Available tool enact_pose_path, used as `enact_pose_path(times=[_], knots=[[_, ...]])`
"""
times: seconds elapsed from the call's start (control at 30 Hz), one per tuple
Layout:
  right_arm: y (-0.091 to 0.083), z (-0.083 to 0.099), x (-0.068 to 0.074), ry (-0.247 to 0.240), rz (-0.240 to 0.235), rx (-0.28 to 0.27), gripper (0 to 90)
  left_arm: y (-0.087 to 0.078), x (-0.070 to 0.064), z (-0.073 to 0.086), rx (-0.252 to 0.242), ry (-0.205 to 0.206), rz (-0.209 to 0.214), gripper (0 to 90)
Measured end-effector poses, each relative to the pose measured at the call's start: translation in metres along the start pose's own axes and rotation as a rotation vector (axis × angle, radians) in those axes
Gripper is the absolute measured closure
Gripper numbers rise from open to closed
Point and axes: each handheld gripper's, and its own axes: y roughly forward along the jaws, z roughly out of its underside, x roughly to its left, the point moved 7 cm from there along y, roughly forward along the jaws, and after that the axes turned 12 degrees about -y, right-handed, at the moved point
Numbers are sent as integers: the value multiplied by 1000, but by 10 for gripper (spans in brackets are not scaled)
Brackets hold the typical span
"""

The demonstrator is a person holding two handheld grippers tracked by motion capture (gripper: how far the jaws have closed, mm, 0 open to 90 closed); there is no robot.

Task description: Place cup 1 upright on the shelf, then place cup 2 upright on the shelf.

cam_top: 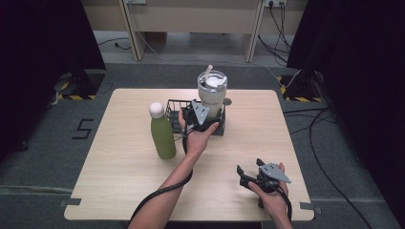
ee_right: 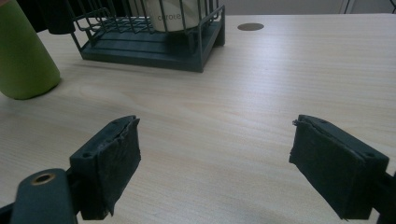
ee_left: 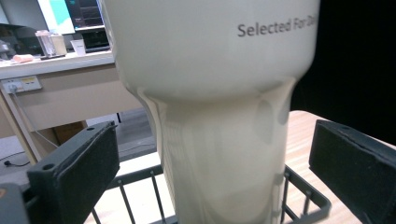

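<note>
High view: left gripper [cam_top: 206,119] spread wide around tumbler [cam_top: 212,95], not pinching; tumbler stands in wire basket [cam_top: 173,106] mid-table. Right gripper [cam_top: 248,174] released, low over bare table [cam_top: 119,181]. Green bottle [cam_top: 162,131] beside basket.

Glossy smooth cream tumbler [ee_left: 210,93], dark wire basket [ee_right: 154,42], matt green bottle [cam_top: 162,133], pale wood-grain table [cam_top: 119,167]

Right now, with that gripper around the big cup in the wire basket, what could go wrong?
The tumbler is tall and top-heavy, and the left gripper brackets only its narrow base with jaws open, not touching; a low grip might tip it. The basket rim is close to the jaws and could snag them. The green bottle stands just beside the basket, so a sideways swing might topple it.
</note>
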Motion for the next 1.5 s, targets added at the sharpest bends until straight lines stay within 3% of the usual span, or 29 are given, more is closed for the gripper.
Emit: enact_pose_path(times=[0.4,0.93,1.5], knots=[[1,0,-1,1,0,-2,155,-18,-8,5,16,21,42,12],[1,0,-2,9,0,0,154,-44,-7,9,33,42,76,26],[6,-2,-3,10,-4,0,154,-68,-13,15,49,34,137,34]])
